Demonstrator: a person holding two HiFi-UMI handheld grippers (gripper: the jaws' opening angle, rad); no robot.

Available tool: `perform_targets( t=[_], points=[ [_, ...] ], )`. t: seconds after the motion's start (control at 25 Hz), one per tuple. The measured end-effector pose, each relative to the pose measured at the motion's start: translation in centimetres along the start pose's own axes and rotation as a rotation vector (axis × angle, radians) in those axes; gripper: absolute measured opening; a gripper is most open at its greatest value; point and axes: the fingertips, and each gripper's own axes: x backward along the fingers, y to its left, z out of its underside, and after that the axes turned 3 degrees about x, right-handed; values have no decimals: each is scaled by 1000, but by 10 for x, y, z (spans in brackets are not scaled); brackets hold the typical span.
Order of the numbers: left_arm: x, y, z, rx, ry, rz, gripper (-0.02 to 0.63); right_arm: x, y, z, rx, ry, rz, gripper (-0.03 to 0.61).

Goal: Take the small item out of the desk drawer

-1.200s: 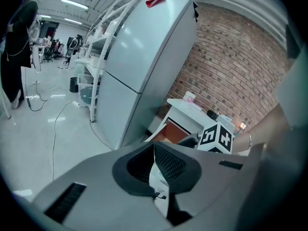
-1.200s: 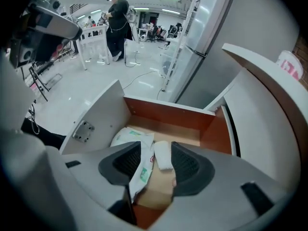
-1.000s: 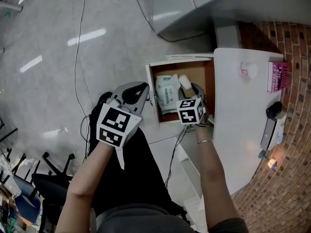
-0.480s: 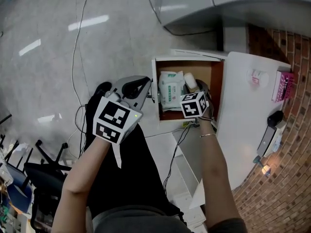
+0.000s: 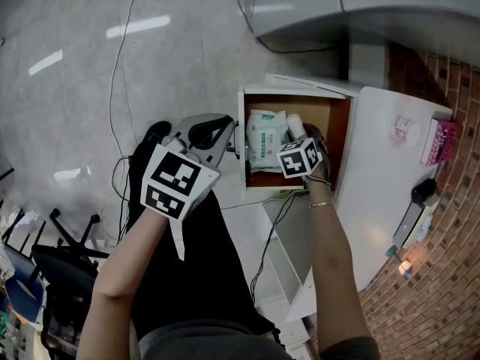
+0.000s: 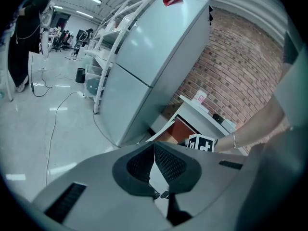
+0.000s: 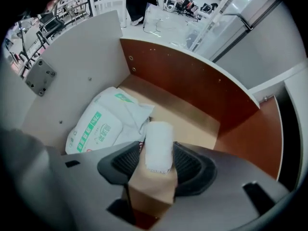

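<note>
Edges: the drawer point(image 7: 86, 66) is pulled open beside the white desk point(image 5: 382, 171), walled on all 4 sides.
Open room: bare brown floor beyond the white roll point(image 7: 159, 146).
Task item: the roll lies just beside the wipes pack point(image 7: 103, 124).
Right gripper point(image 7: 158, 153): released, its 2 pads flank the roll.
Left gripper point(image 6: 154, 146): clenched on nothing, outside the drawer front.
Change: the right gripper sits deeper in the drawer than 1 second ago.
</note>
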Motion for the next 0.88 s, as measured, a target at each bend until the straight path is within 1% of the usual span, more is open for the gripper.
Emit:
perform_targets(
  t=[0.16,0.36,0.52,0.6,0.72,0.88],
  points=[
    [-3,-1,3,7,17,25,25,-8,-1,0,6,22,1,221],
    [-3,4,5,14,22,20,25,-17,-1,0,9,49,-16,232],
    [-4,6,7,14,26,22,24,-23,-6,2,-33,69,-54,259],
    [-5,8,8,15,27,20,25,-24,-6,2,-58,70,-82,262],
    [-6,10,10,19,29,19,24,-24,-5,2,-60,66,-95,251],
    [-6,10,9,18,29,21,25,-20,-3,1,-12,59,-61,200]
  ],
)
